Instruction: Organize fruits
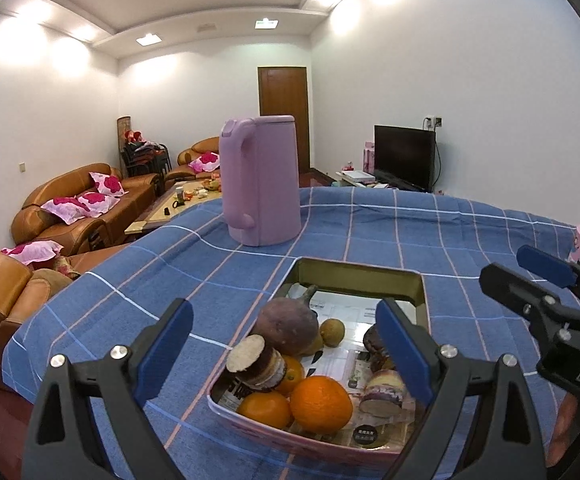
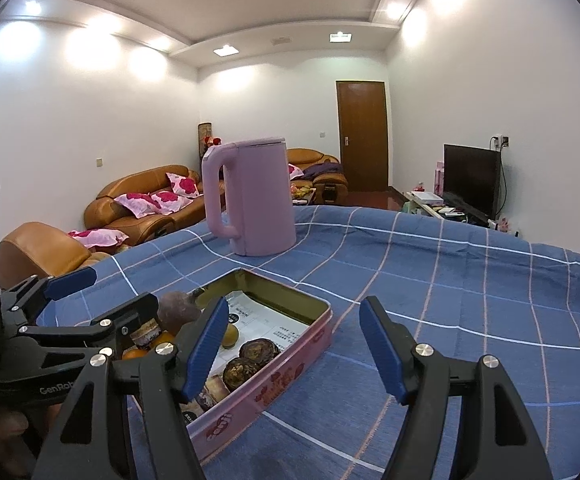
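With both the left gripper [image 1: 283, 352] and right gripper [image 2: 294, 350] spread empty above the fruit-filled tin [image 1: 354, 270], probably best lift clear without nudging its rim.

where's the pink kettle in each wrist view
Left wrist: the pink kettle stands upper centre on the blue checked cloth, beyond the tin.
Right wrist: it stands centre-left, again beyond the tin's far end.
Shared landmark: the brown door behind it.
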A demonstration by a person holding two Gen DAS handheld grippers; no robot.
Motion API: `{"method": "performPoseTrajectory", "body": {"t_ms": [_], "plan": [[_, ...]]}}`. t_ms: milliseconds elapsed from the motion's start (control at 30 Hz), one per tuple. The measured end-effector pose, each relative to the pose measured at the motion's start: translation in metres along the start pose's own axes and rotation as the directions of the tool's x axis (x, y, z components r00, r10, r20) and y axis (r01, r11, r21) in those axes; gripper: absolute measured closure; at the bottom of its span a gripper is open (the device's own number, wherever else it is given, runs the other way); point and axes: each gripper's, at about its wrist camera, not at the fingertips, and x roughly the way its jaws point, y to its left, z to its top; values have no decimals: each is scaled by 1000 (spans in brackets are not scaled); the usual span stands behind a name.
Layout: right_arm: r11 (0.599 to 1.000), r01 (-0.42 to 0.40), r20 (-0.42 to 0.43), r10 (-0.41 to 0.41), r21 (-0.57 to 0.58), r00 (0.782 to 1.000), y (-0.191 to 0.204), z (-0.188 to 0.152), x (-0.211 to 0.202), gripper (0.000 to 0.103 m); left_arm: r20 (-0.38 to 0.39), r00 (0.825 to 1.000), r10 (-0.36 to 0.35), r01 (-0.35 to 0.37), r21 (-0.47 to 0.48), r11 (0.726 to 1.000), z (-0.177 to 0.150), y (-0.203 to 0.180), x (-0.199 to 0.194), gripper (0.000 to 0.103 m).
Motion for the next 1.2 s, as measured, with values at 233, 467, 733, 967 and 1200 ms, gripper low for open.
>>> {"method": "performPoseTrajectory", "body": {"t_ms": [233, 467, 733, 967, 1200], "plan": [[1000, 10, 12, -10, 9, 1000, -4, 0, -9, 33, 5, 1000, -3, 3, 6, 1000, 1, -4, -5, 8], [1000, 14, 26, -14, 13, 1000, -7, 1, -16, 33, 15, 1000, -4, 4, 6, 1000, 2, -6, -9, 8], [1000, 16, 32, -16, 14, 999, -9, 2, -20, 33, 18, 1000, -6, 6, 10, 1000, 3, -8, -11, 8], [1000, 21, 41, -21, 16, 999, -11, 3, -25, 33, 17, 1000, -11, 10, 16, 1000, 4, -10, -12, 7], [999, 36, 56, -37, 15, 998, -13, 4, -33, 32, 34, 999, -22, 21, 33, 999, 7, -18, -21, 1]]}}
